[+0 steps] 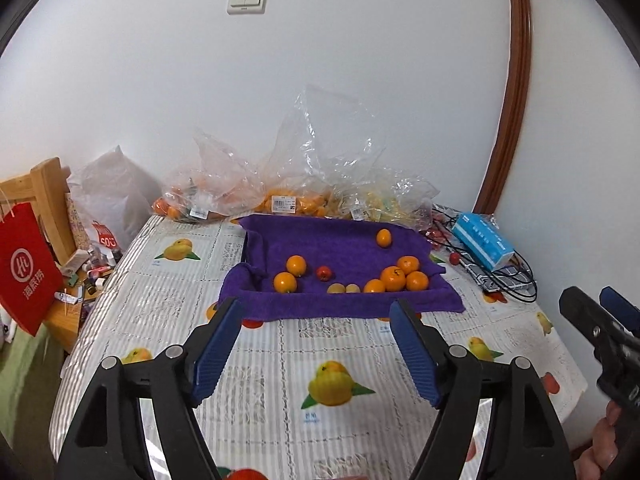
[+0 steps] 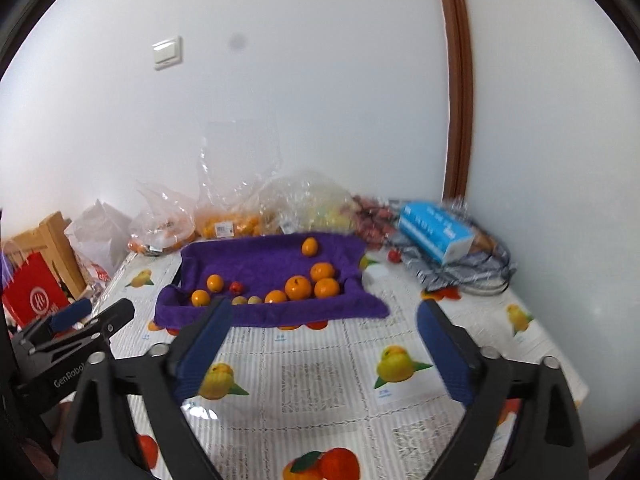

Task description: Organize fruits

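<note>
the oranges (image 1: 394, 278) and smaller fruits lie in a purple towel-lined tray (image 1: 340, 248) on the fruit-print tablecloth (image 1: 320, 344), well ahead of both claws. the left gripper (image 1: 316, 312) stands wide apart, nothing between its blue pads. the right gripper (image 2: 324, 316) is spread wider, also empty. the tray's long axis runs left to right; the round fruits point no clear way.
</note>
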Demonstrator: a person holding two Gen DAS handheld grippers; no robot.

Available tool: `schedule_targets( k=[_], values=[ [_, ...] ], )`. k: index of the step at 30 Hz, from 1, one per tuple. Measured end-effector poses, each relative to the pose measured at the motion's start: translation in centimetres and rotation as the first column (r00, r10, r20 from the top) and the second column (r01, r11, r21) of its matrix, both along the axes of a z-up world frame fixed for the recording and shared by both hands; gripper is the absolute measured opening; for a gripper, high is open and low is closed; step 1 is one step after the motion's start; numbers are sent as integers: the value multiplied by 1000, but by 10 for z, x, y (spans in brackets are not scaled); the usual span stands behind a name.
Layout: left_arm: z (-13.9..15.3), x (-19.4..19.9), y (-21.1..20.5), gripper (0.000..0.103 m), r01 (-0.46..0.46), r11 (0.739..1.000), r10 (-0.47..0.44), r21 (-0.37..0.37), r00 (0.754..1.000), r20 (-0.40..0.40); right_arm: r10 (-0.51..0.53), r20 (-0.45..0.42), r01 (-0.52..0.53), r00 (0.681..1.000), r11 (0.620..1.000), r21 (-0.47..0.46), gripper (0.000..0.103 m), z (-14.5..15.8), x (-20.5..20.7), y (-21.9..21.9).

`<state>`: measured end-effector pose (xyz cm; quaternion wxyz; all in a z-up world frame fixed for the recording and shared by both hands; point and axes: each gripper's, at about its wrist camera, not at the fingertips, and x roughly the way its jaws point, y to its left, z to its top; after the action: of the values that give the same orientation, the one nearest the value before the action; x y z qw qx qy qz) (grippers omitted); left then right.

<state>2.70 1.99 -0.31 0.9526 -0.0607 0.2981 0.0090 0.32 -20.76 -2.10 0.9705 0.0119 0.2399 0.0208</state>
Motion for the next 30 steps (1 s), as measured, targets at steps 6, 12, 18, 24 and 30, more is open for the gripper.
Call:
schedule_targets(
  k=[6,12,18,24,30],
  values=[
    [-1,-6,-2,77,-16,1000,16,17,1000,-18,9,-5,-9,1000,1000,24,101,5,-11,-1],
    [0,-7,-3,77,-33,998,33,57,999,-5,3,-8,-3,1000,1000,27,101,4,-10,0],
    [-3,-7,-3,77,-36,998,37,55,999,-18,-13,-16,13,1000,1000,25,101,1,-10,-2],
    [-3,-7,-4,77,-36,998,37,58,999,-17,-17,-16,17,1000,1000,16,101,0,-11,-1],
    [-3,-7,-5,77,-32,998,33,54,999,-13,-18,-18,18,1000,1000,13,101,-1,-11,0]
  ],
)
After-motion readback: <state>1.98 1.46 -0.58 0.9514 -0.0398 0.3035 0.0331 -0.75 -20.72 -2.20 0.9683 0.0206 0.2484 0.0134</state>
